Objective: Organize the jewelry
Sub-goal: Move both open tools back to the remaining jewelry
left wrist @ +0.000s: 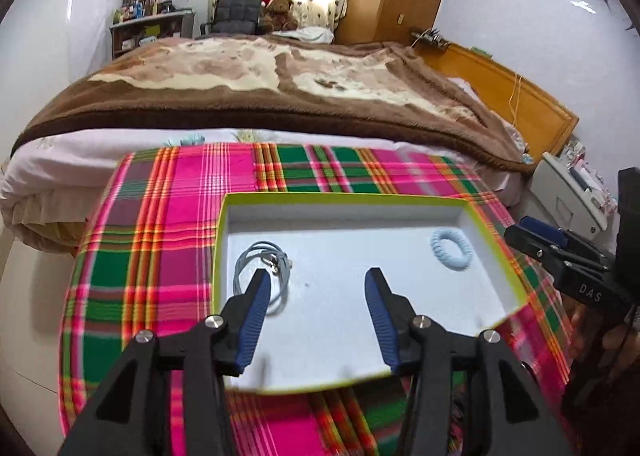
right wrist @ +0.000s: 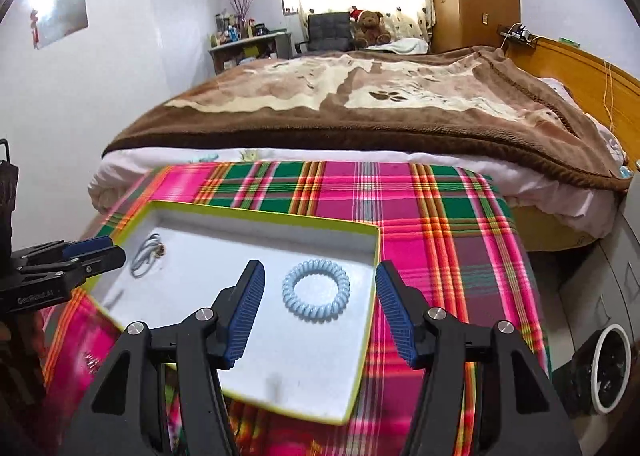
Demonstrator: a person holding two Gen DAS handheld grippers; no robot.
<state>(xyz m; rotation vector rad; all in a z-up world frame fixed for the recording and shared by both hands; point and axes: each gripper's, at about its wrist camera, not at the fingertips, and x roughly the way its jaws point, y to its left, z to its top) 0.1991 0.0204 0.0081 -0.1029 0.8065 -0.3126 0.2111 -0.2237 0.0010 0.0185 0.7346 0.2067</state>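
A shallow white tray with a yellow-green rim (left wrist: pixel 344 197) lies on a pink and green plaid cloth (left wrist: pixel 180 184). A grey cord necklace (left wrist: pixel 248 256) with a small pendant rests in the tray's left part. A pale blue spiral ring (left wrist: pixel 450 252) lies in its right part. My left gripper (left wrist: pixel 318 274) hovers open over the tray with nothing between its fingers; its left finger overlaps the necklace in view. My right gripper (right wrist: pixel 320 265) is open above the spiral ring (right wrist: pixel 316 290), and its pads do not touch it. The necklace (right wrist: pixel 148 252) shows near the left gripper (right wrist: pixel 108 250).
A bed with a brown blanket (left wrist: pixel 280 96) stands just behind the cloth. A wooden headboard (left wrist: pixel 512 96) and a white cabinet (left wrist: pixel 568 192) are at the right. A round black and white object (right wrist: pixel 608 368) sits low at the right.
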